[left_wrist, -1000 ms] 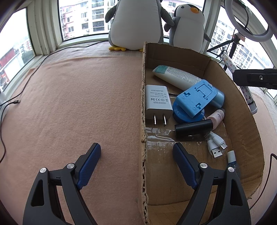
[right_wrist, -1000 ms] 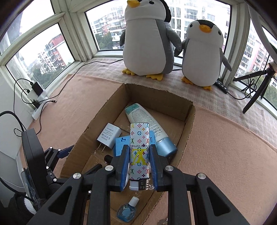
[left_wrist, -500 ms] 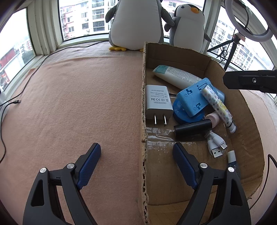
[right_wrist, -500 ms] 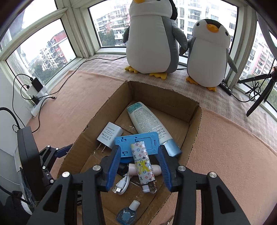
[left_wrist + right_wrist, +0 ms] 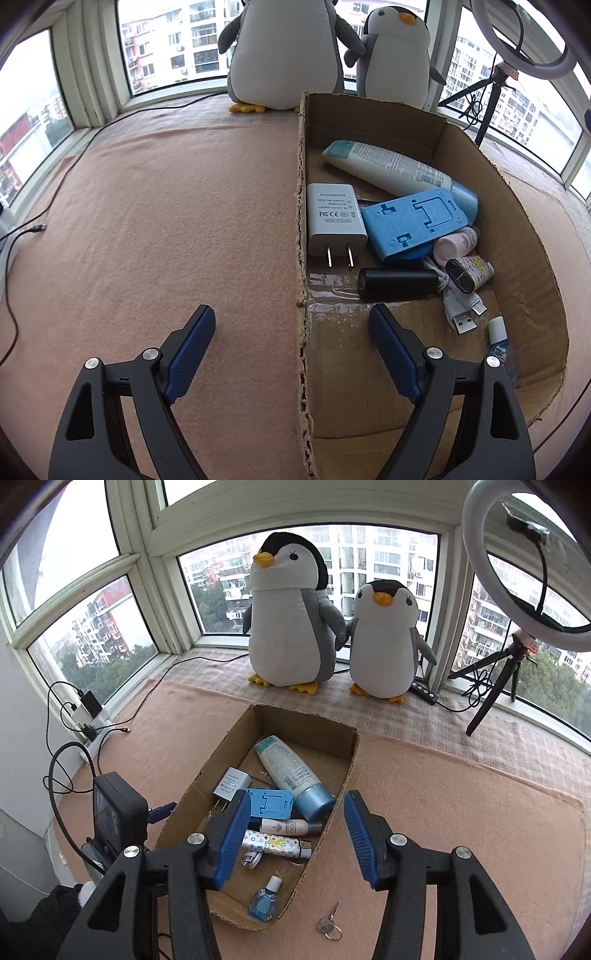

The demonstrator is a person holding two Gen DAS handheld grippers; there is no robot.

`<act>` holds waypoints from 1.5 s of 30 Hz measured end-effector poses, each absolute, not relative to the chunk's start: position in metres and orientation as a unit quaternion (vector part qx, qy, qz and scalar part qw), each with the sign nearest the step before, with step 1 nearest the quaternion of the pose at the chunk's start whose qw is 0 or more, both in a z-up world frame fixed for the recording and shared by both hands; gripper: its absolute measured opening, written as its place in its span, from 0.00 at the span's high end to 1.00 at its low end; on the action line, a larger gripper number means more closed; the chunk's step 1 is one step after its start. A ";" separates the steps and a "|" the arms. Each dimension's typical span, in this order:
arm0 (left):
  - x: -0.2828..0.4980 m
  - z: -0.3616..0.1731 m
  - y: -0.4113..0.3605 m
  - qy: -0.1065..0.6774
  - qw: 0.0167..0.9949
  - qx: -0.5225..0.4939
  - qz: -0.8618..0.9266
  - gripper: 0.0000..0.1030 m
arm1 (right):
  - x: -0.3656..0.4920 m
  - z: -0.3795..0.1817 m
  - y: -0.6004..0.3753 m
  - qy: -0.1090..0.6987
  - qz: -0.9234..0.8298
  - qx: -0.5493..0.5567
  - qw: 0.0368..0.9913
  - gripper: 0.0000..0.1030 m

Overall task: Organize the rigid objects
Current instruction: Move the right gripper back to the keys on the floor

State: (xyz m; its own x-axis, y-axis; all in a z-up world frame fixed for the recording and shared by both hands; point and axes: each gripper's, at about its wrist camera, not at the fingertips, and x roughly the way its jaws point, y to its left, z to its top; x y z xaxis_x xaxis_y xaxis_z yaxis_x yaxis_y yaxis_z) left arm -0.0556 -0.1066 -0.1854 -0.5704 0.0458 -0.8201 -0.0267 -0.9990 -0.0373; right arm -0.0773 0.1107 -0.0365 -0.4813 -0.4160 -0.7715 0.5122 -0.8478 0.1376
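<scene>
A cardboard box [image 5: 351, 760] lies on the pink mat. In it are a white tube [image 5: 286, 768], a white adapter [image 5: 334, 218], a blue stand [image 5: 413, 221], a black cylinder [image 5: 397, 284], a pink bottle [image 5: 284, 826], a small blue bottle [image 5: 264, 901] and a patterned lighter [image 5: 275, 843], which rests on a white USB cable [image 5: 461, 314]. My right gripper [image 5: 295, 836] hangs open and empty high above the box's near half. My left gripper [image 5: 291, 347] is open too, its fingers either side of the box's left wall [image 5: 301, 221]. A key on a ring [image 5: 328, 925] lies on the mat outside the box.
Two penguin plushes [image 5: 291, 620] stand on the window sill behind the box. A ring light on a tripod [image 5: 517, 653] is at the back right. Cables and a power strip [image 5: 88, 716] run along the left edge. Bare pink mat [image 5: 147, 221] spreads left of the box.
My right gripper opened and let go of the patterned lighter, which dropped into the box and now lies flat there. The right gripper then rose and drew back. The left gripper stayed put.
</scene>
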 end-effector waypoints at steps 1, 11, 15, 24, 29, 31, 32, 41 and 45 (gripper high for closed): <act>-0.055 -0.185 -0.106 -0.006 0.021 -0.463 0.886 0.16 | -0.072 -0.028 0.118 0.052 -0.863 0.426 0.265 0.51; -0.055 -0.183 -0.105 0.018 0.036 -0.460 0.887 0.16 | -0.003 0.044 0.175 0.031 -0.900 0.377 0.216 0.45; -0.055 -0.184 -0.107 0.014 0.044 -0.464 0.884 0.16 | 0.025 0.058 0.187 0.027 -0.905 0.370 0.209 0.43; -0.056 -0.184 -0.104 0.017 0.043 -0.467 0.883 0.16 | 0.068 0.036 0.215 0.004 -0.908 0.365 0.207 0.42; -0.056 -0.184 -0.104 0.016 0.040 -0.471 0.881 0.16 | 0.070 0.001 0.219 0.018 -0.900 0.376 0.218 0.42; -0.056 -0.184 -0.104 0.016 0.039 -0.471 0.881 0.16 | 0.067 -0.015 0.216 0.035 -0.897 0.379 0.226 0.42; -0.056 -0.184 -0.103 0.015 0.038 -0.471 0.881 0.16 | 0.064 -0.024 0.214 0.044 -0.893 0.384 0.230 0.42; -0.057 -0.184 -0.106 0.005 0.032 -0.474 0.880 0.16 | 0.027 -0.101 0.201 0.085 -0.845 0.441 0.290 0.54; -0.057 -0.184 -0.105 0.003 0.026 -0.476 0.879 0.16 | 0.010 -0.133 0.196 0.089 -0.826 0.467 0.303 0.60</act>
